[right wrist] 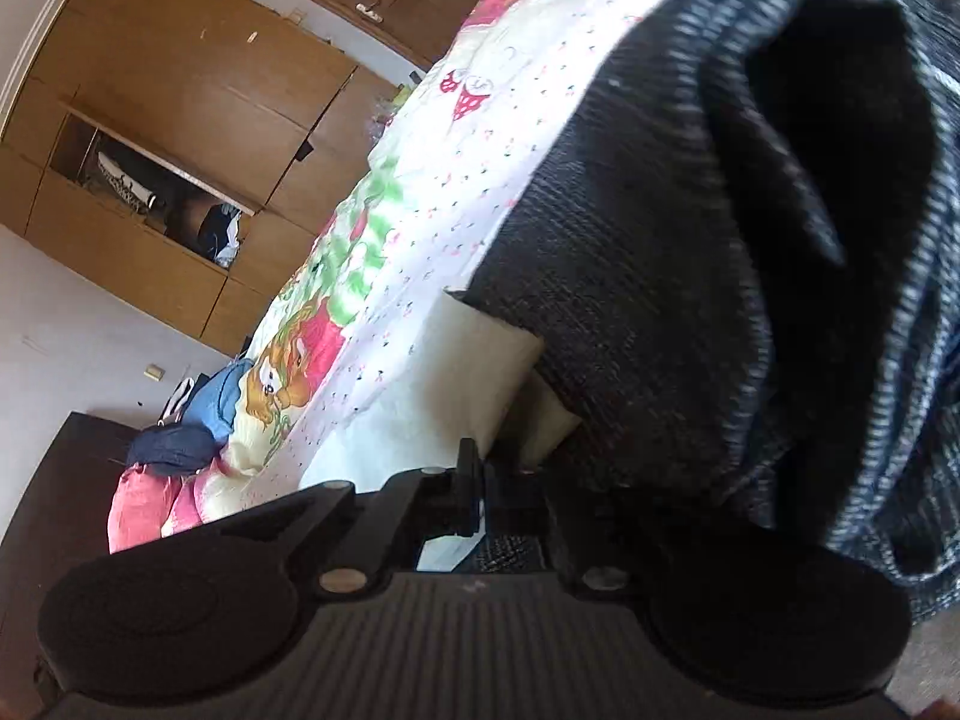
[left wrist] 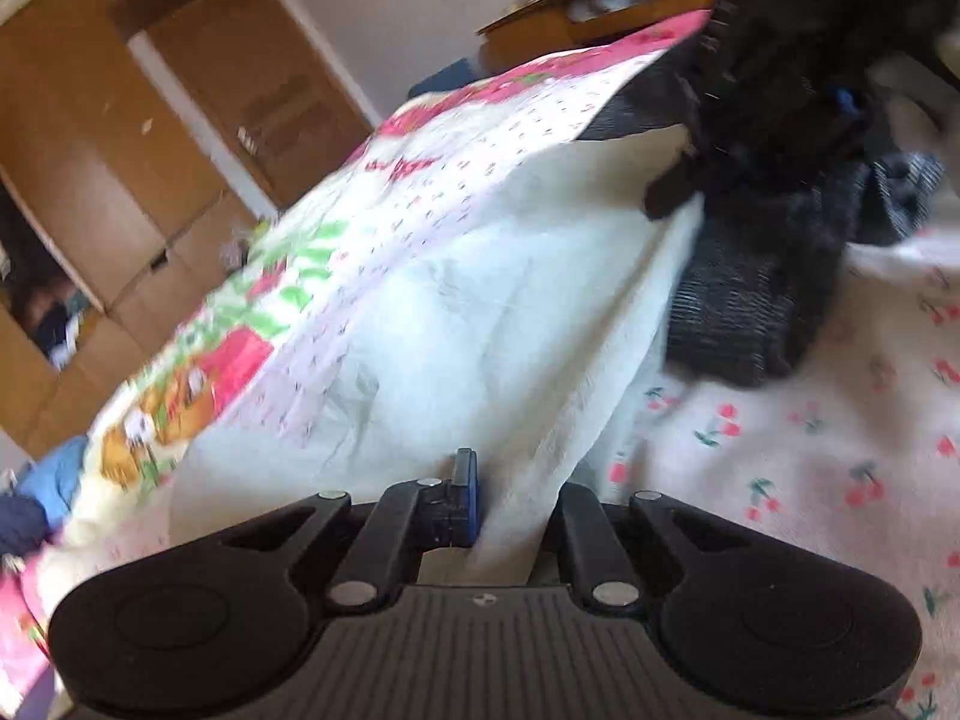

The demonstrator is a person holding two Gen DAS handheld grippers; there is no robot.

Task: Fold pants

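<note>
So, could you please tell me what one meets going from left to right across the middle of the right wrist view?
Wooden wardrobe → printed bedsheet → dark pants, lifted up close to the camera and filling the right side.

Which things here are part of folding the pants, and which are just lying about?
Job: dark pants; white cloth clamped in the left gripper; right gripper; floral bedspread underneath.
Lying about: blue garment; navy bundle; pink cloth; wooden wardrobe.
</note>
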